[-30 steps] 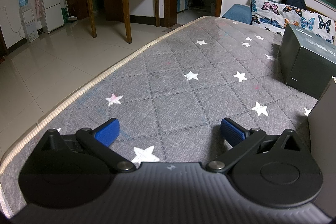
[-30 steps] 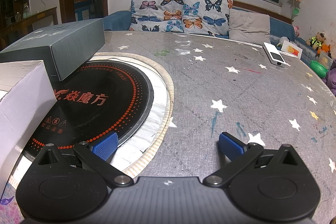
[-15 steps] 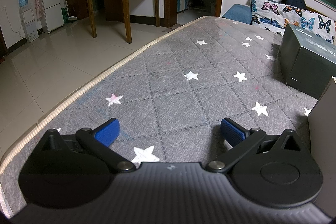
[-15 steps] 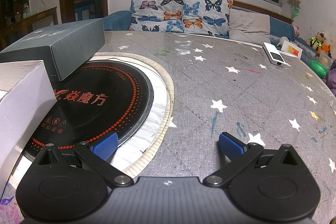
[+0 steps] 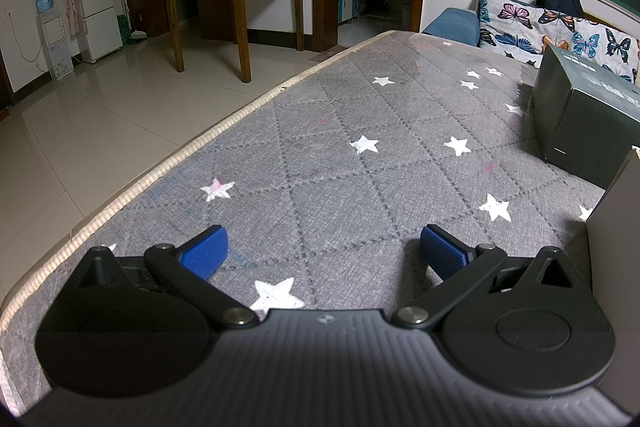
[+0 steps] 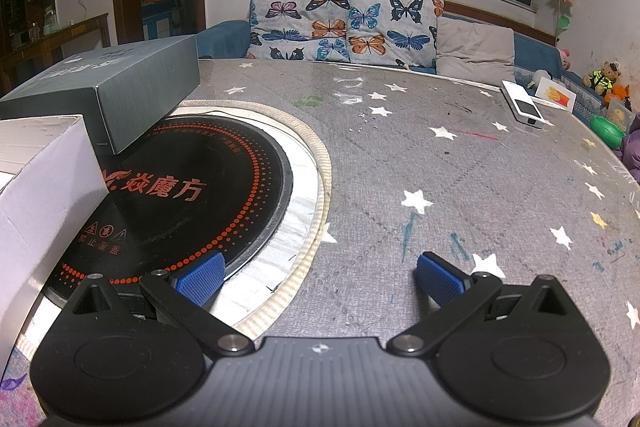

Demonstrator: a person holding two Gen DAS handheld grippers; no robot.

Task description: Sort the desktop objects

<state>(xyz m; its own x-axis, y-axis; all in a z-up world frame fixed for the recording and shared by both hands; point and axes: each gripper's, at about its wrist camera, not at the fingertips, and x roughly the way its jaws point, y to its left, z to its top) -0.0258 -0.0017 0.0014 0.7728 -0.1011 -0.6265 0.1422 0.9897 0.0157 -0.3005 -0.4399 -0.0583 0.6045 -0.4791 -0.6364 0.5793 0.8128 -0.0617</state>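
My left gripper (image 5: pixel 323 251) is open just above the grey star-patterned tabletop (image 5: pixel 340 131), with nothing between its blue pads. A dark green box (image 5: pixel 584 119) lies ahead to its right, and a white box (image 5: pixel 618 227) stands close at its right edge. My right gripper (image 6: pixel 318 277) is open too and holds nothing; its left pad (image 6: pixel 200 281) hangs over the rim of a round black induction plate (image 6: pixel 180 187) set in the table. The same dark green box (image 6: pixel 108 95) rests across the plate's far left side, and the white box (image 6: pixel 38 195) stands at the near left.
A white remote-like device (image 6: pixel 524 105) and a card (image 6: pixel 556 93) lie at the table's far right. A butterfly-print sofa (image 6: pixel 352 27) lines the far side. The table edge (image 5: pixel 160 171) drops to a tiled floor on the left, with a wooden desk (image 5: pixel 236 3) beyond.
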